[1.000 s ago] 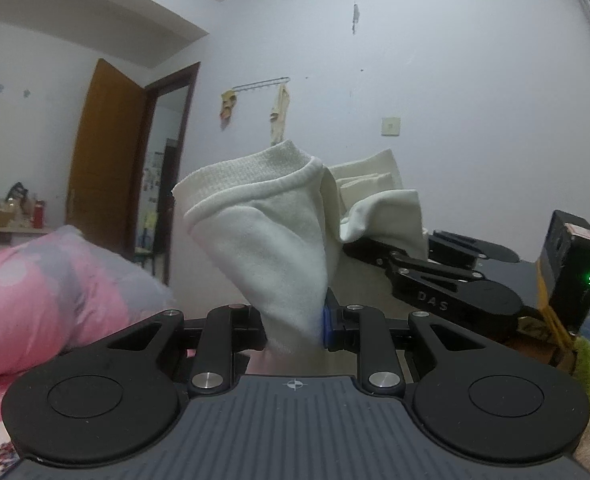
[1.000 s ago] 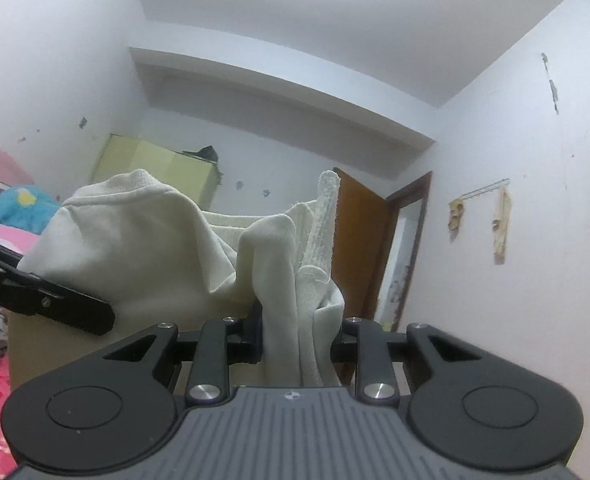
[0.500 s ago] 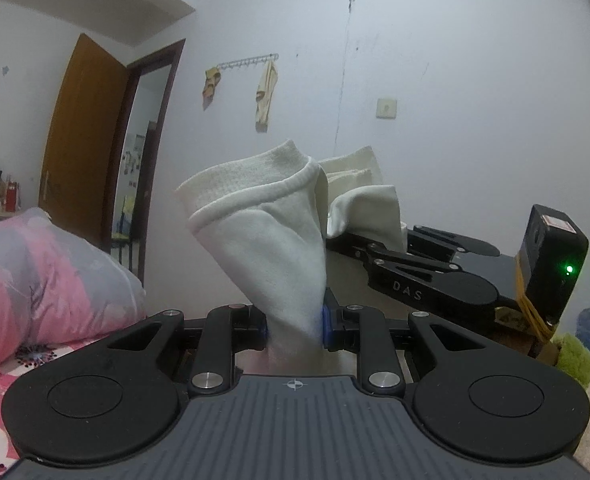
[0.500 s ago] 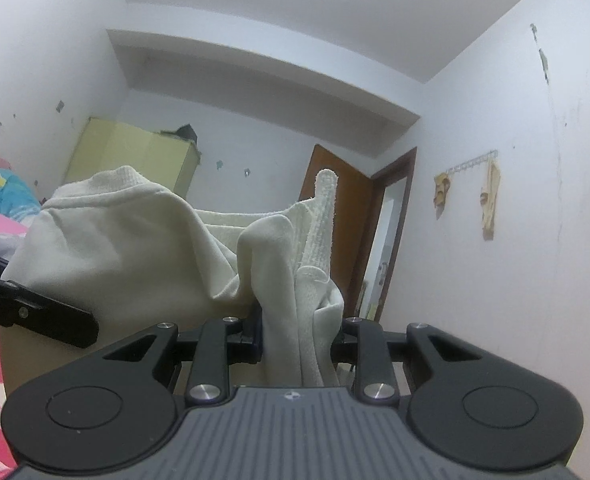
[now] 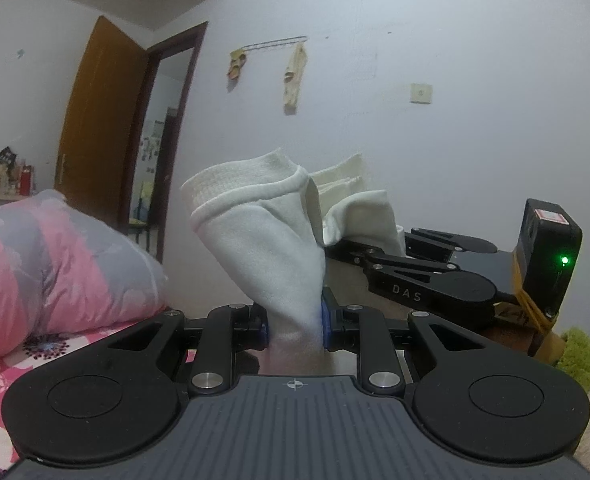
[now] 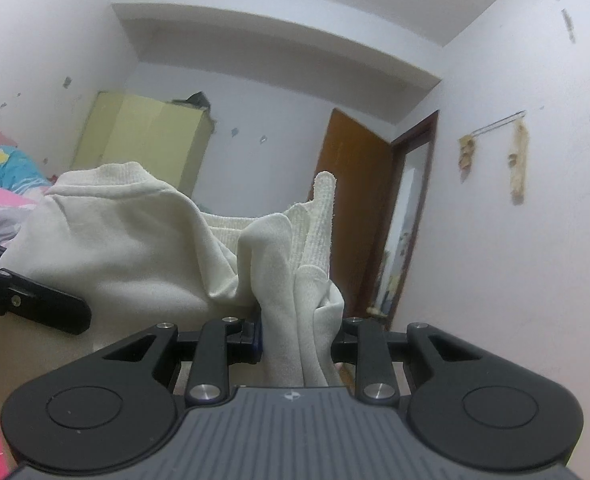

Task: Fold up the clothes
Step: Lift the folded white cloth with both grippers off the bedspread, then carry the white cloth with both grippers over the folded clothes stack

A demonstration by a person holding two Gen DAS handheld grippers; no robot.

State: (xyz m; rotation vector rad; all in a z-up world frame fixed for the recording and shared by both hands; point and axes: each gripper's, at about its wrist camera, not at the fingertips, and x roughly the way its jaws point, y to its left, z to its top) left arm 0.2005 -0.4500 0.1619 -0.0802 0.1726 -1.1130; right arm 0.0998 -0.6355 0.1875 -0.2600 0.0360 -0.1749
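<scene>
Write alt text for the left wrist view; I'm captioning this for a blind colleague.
The left gripper is shut on a bunched cream garment with a ribbed hem, held up in a bedroom. To its right the right gripper clamps the same cloth; a pink and grey quilt lies left, an open brown door behind.

Home bedroom – bed quilt [image 5: 55, 264], wardrobe [image 6: 143, 144], wooden door [image 5: 99, 128]

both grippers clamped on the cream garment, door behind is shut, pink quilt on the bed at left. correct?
One error: the brown door stands open, swung back from its frame, as the left wrist view shows. The rest holds: the left gripper and the right gripper are both shut on the cream garment, and the pink quilt lies on the bed at left.
</scene>
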